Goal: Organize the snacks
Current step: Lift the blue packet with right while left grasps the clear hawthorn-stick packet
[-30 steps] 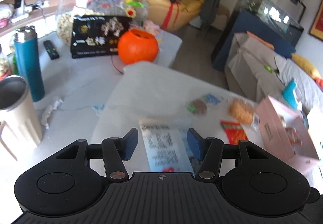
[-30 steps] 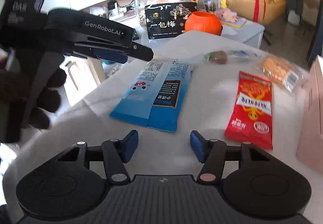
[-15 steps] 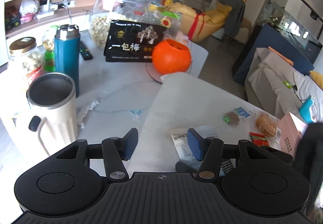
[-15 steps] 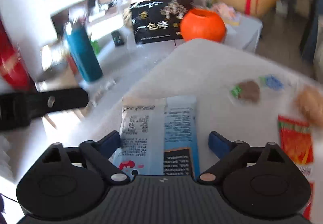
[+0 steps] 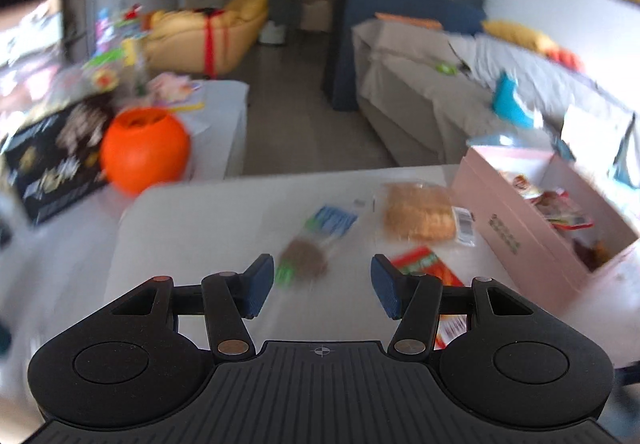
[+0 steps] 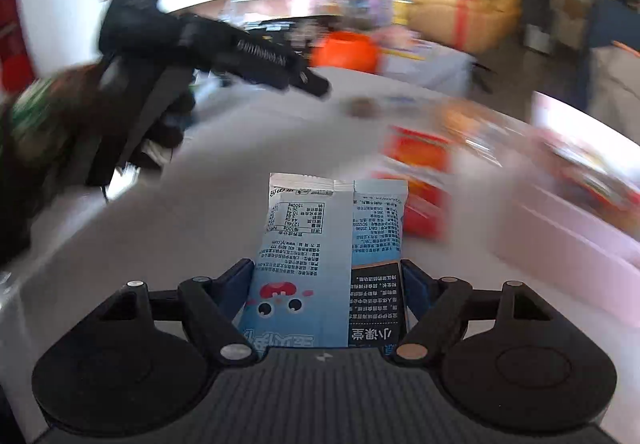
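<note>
My right gripper [image 6: 328, 286] is shut on a light blue snack packet [image 6: 320, 244], held by its sides above the white table. My left gripper [image 5: 322, 286] is open and empty above the table, just short of a small brown snack in clear wrap [image 5: 304, 260]. A bread bun in plastic [image 5: 418, 212] and a red snack packet [image 5: 428, 268] lie beyond it; the red packet also shows in the right wrist view [image 6: 416, 160]. A pink box [image 5: 532, 236] with several snacks inside stands at the right. The left gripper also shows in the right wrist view [image 6: 256, 56], at upper left.
An orange pumpkin bowl [image 5: 144, 150] and a black snack box [image 5: 52, 160] stand at the far left. A sofa [image 5: 460, 84] lies beyond the table's far edge. The pink box also shows in the right wrist view [image 6: 560, 220]. Both views are motion-blurred.
My right gripper has closed on the blue packet and lifted it toward the pink box. My left gripper has swung right, from the jars and mug to the small snacks.
</note>
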